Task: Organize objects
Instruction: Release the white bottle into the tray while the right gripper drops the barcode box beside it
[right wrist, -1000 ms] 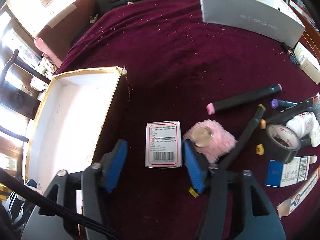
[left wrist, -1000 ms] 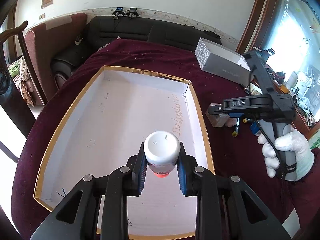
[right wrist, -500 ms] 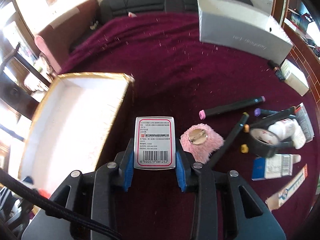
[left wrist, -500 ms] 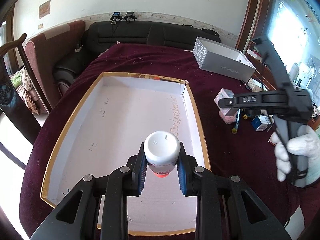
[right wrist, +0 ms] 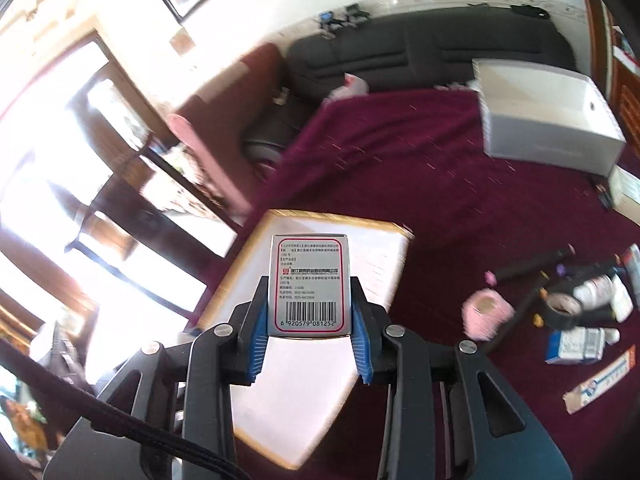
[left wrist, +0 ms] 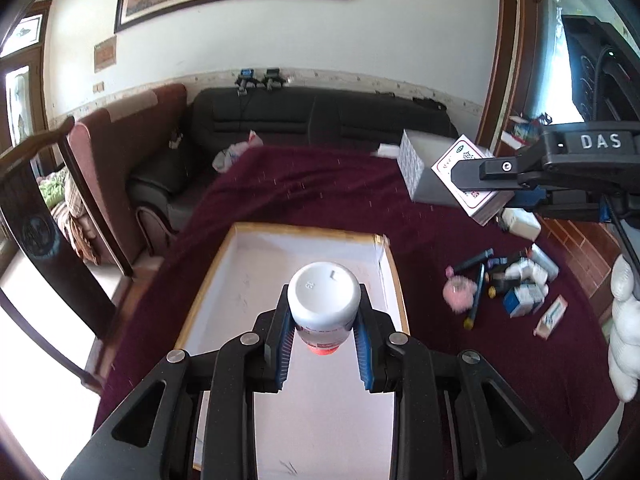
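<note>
My left gripper (left wrist: 323, 322) is shut on a white bottle (left wrist: 323, 300) with a red end, held bottom-forward above the gold-rimmed white tray (left wrist: 394, 264). My right gripper (right wrist: 309, 312) is shut on a small white medicine box (right wrist: 309, 284) with a red border and a barcode, lifted high over the near end of the same tray (right wrist: 240, 264). In the left wrist view that medicine box (left wrist: 448, 162) hangs at the upper right in the right gripper (left wrist: 486, 184), with a white-gloved hand (left wrist: 624, 328) below it.
A dark red cloth (left wrist: 320, 196) covers the table. Loose items lie at the right: a pink puff (right wrist: 486, 312), markers (right wrist: 528, 264), a tape roll (right wrist: 562, 310), small bottles and boxes (right wrist: 576, 344). A grey box (right wrist: 548, 120) stands at the back right. A black sofa (left wrist: 312, 120) is beyond.
The right gripper closed on the medicine box and lifted it off the cloth, swinging left toward the tray. The left gripper rose with the bottle still in it.
</note>
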A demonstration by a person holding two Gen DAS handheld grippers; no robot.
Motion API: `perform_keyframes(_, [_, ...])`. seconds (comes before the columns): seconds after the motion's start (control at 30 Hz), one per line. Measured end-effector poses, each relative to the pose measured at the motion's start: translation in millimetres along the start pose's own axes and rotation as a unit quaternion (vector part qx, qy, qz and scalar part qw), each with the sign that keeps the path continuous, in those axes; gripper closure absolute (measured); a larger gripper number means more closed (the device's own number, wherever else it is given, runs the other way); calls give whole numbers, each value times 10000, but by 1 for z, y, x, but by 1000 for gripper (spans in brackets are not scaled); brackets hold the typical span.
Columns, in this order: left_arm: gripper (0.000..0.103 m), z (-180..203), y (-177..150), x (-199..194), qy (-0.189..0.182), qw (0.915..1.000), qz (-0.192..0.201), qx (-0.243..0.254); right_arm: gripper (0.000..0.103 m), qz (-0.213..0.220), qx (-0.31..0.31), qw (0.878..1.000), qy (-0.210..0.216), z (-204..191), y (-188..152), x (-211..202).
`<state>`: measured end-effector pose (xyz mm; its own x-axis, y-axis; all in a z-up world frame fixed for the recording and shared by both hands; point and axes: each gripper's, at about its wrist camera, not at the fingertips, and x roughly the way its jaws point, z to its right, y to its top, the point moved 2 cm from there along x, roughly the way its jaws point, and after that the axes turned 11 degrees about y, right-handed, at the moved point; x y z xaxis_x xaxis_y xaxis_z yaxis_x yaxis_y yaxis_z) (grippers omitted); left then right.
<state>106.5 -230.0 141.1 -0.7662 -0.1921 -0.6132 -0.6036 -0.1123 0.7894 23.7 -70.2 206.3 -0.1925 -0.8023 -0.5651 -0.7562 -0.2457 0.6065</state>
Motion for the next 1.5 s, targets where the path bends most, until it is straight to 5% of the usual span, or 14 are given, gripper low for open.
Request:
perform_keyframes(0.17, [80,-3,61,2,452,9974,519,210,70,370,-13,9986,387,-29,33,-10])
perform_keyframes(0.3, [80,-2,82,38,372,9987,266,205,70,169,61,9998,38,-14,24,25])
perform_keyframes(0.6, [80,-13,41,145,66,9967,-798,-117,70,-471,845,9937,-566,87,-16,117])
perform_keyframes(0.83, [80,-9,21,196,-209,9892,-1355,-525,70,-604,943,9912,-711,110,-18,140])
perform_keyframes(1.17, [78,2,24,217,-293,9847,-1541,-757,70,-587,636,9903,-1083,117,-18,151])
perform_keyframes(1.27, [69,1,24,222,-443,9806,-1648,-961,69,-541,614,9908,-1078,119,-17,152])
perform_keyframes(1.37, [63,0,24,223,-577,9779,-1686,-1091,60,-485,708,9912,-1010,122,-17,151])
perform_keyframes(1.5, [63,-1,28,216,-554,9799,-1598,-1058,59,-442,770,9915,-952,122,-16,147])
